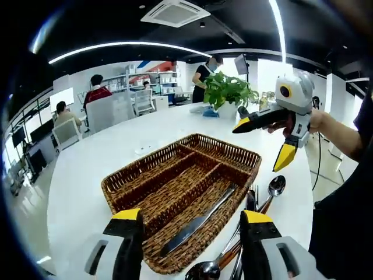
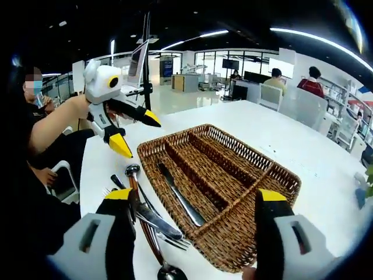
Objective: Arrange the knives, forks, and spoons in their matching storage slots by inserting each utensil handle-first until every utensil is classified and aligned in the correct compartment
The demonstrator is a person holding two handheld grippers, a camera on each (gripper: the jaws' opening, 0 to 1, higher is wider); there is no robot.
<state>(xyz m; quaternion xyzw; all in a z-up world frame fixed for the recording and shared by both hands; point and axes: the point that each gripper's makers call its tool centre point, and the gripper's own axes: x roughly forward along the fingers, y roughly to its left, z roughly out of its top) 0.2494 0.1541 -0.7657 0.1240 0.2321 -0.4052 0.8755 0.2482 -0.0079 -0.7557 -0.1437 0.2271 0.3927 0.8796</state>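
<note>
Early in the sorting: one knife (image 1: 198, 223) already lying in the outer long slot of the wicker tray (image 1: 125, 178), two long slots and the cross compartment unfilled. Left gripper (image 1: 189, 230) spread wide and empty, hovering over the tray's near end; right gripper (image 1: 267, 138) likewise gaping, nothing held, raised over the table (image 1: 81, 157). Loose pile (image 2: 145, 219) just beside the tray: two spoons and at least one fork countable, another knife blade, rest overlapped. Next, probably: lowering onto one handle, gripping, sliding in handle-first.
</note>
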